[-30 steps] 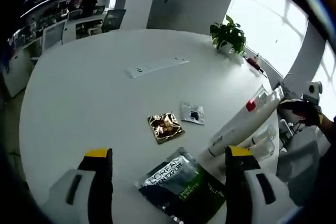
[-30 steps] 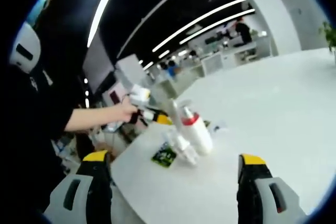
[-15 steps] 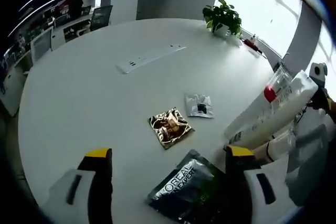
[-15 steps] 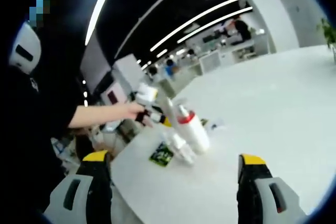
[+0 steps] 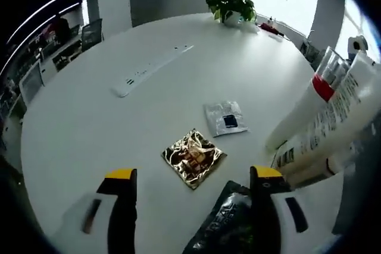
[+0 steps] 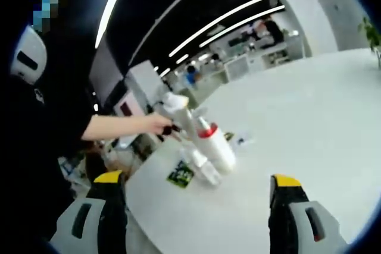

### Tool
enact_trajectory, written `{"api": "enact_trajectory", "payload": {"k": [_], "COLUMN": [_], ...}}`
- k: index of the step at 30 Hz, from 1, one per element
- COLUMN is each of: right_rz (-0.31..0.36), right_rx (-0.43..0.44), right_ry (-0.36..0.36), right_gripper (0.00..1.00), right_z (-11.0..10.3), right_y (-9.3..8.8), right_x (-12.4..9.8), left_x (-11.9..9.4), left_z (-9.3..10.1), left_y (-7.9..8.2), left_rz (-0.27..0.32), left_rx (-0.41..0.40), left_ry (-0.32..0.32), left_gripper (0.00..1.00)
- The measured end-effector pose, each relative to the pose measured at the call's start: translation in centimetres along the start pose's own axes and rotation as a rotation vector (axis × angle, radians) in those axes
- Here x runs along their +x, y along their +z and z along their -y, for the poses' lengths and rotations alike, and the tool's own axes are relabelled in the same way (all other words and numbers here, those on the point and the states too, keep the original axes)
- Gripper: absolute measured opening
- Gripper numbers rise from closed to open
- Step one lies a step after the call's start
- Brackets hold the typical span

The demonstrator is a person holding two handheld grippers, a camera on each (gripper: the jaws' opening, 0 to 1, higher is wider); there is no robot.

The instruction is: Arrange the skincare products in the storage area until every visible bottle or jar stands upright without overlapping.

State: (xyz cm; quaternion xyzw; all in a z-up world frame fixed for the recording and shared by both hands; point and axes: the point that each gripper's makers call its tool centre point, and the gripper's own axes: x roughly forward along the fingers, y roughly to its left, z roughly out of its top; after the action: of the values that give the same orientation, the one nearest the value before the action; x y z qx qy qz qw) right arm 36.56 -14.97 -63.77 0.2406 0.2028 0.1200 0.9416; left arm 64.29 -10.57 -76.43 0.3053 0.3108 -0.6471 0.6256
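White bottles (image 5: 333,117) lean together on the table (image 5: 89,117) — none sorted; both tongs, left gripper (image 5: 193,178) and right gripper (image 6: 196,185), gape empty.

White table (image 5: 89,123), gold foil sachet (image 5: 193,157), silver sachet (image 5: 225,117), white bottles w/ red band (image 5: 322,87), black pouch (image 5: 229,224), yellow-tipped fingers (image 5: 121,174).

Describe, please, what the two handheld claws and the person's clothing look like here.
Each claw has two pale grey jaws with black inner faces and yellow tips: the left claw and the right claw. The jaws stand wide apart. In the right gripper view the person wears a dark short sleeve.
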Motion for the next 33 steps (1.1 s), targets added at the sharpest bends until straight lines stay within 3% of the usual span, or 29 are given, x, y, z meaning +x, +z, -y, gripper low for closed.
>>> {"api": "enact_trajectory", "payload": {"k": [8,13,20,26,33], "right_rz": [0.001,0.007,0.007,0.007,0.006], "right_rx": [0.017,0.032,0.045,0.047,0.054], "right_ry": [-0.011,-0.014,-0.020,-0.020,-0.020], "right_gripper": [0.99,0.99,0.99,0.99,0.99], "right_z": [0.5,0.8,1.2,1.3,1.4], "right_y": [-0.4,-0.6,-0.9,-0.8,-1.0], "right_x": [-0.1,0.0,0.0,0.1,0.2], "left_x": [1.1,2.0,2.9,3.5,3.6], "left_z": [0.6,0.6,0.5,0.8,0.1], "left_y": [0.7,0.8,1.3,0.9,0.8], "left_rz": [-0.017,-0.065,-0.101,-0.137,-0.155], "left_rx": [0.056,0.136,0.171,0.198,0.229], "left_ry": [-0.058,-0.126,-0.162,-0.175,-0.142], "left_gripper": [0.72,0.68,0.64,0.61,0.56]}}
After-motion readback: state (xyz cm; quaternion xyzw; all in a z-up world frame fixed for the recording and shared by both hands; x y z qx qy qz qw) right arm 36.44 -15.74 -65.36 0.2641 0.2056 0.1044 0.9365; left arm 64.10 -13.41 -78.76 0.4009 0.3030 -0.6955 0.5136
